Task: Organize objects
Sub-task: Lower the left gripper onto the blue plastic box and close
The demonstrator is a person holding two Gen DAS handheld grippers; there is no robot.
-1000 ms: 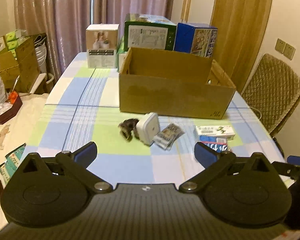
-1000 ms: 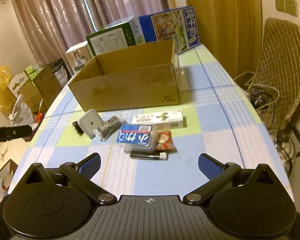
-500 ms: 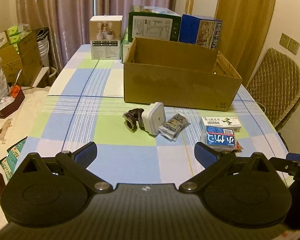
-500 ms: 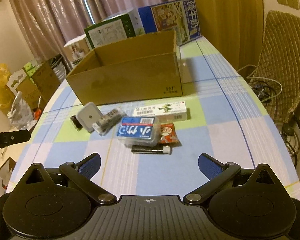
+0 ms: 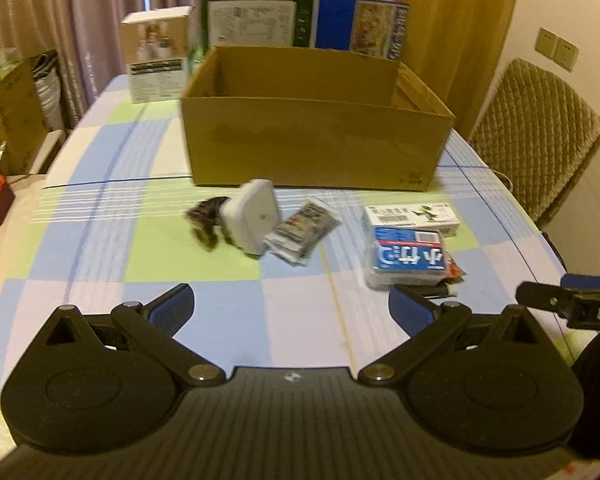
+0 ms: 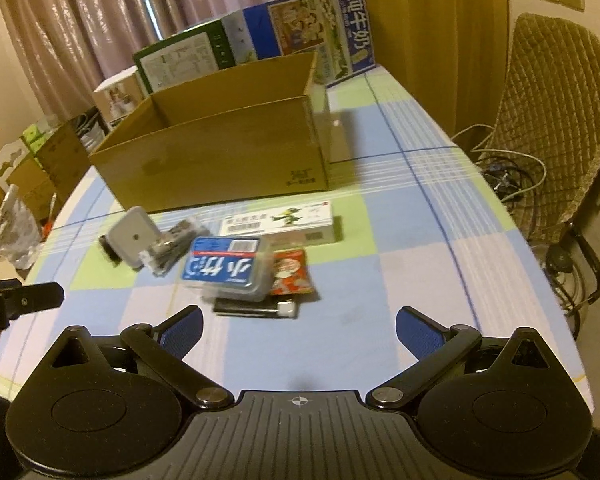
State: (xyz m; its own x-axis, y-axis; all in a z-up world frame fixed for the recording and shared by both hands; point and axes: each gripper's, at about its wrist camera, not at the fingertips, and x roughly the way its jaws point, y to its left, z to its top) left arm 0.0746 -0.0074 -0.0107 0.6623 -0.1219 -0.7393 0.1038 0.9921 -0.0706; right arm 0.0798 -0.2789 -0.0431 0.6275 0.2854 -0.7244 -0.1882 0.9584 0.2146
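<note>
An open cardboard box [image 5: 316,144] [image 6: 220,156] stands mid-table. In front of it lie a white square charger [image 5: 254,216] [image 6: 135,238] with a dark coiled cable [image 5: 204,222], a small printed packet [image 5: 304,230] [image 6: 172,246], a white carton [image 5: 414,218] [image 6: 280,224], a blue-labelled clear box [image 5: 408,260] [image 6: 226,268], a red snack packet [image 6: 292,272] and a black pen-like stick [image 6: 256,308]. My left gripper [image 5: 292,306] is open, nearer than the charger. My right gripper [image 6: 298,330] is open, just short of the black stick.
A checked cloth [image 5: 220,312] covers the table. Three printed cartons [image 5: 256,20] stand behind the cardboard box. A quilted chair [image 6: 552,128] with cables [image 6: 512,172] under it is on the right. More boxes [image 5: 8,120] crowd the floor at left.
Both grippers have moved forward toward the objects, which now look larger and closer. Both stay open and hold nothing.
</note>
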